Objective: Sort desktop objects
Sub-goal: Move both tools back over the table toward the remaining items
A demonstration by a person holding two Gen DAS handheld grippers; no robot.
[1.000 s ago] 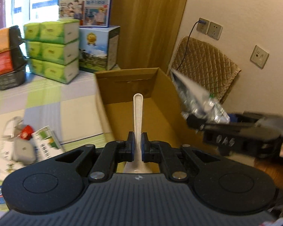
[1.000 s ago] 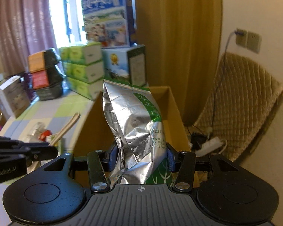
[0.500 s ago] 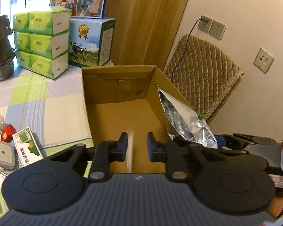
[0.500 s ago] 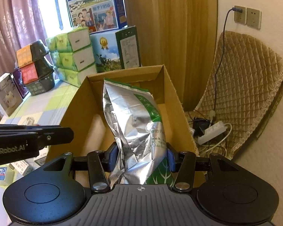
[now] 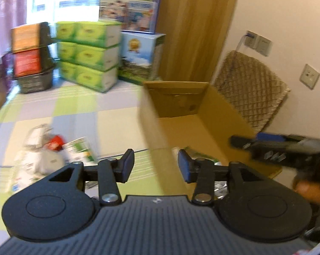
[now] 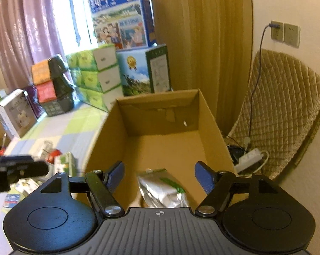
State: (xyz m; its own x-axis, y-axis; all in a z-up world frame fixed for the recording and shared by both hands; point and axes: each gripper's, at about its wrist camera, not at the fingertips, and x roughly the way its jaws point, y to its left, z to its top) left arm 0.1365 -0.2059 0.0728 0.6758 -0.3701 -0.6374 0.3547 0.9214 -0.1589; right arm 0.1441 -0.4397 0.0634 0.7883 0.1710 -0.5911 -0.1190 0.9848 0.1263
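An open cardboard box (image 6: 160,114) stands at the table's right end; the left wrist view shows the same box (image 5: 181,106). A silver and green foil pouch (image 6: 162,189) lies on the box floor, just under my right gripper (image 6: 160,177), which is open and empty above the box's near end. My left gripper (image 5: 156,165) is open with nothing between its fingers, over the box's near left corner. Small packets and a red item (image 5: 55,142) lie loose on the checked tablecloth left of the box. The right gripper (image 5: 276,148) shows at the right of the left wrist view.
Green tissue packs (image 5: 89,55), milk cartons (image 6: 142,70) and stacked orange and red boxes (image 5: 30,48) line the table's far side. A white box (image 6: 17,112) stands at the left. A quilted chair (image 6: 283,110) and a power strip (image 6: 249,157) sit right of the cardboard box.
My left gripper opened and let go of the white spoon, then swung left. My right gripper opened and dropped the foil pouch into the box.
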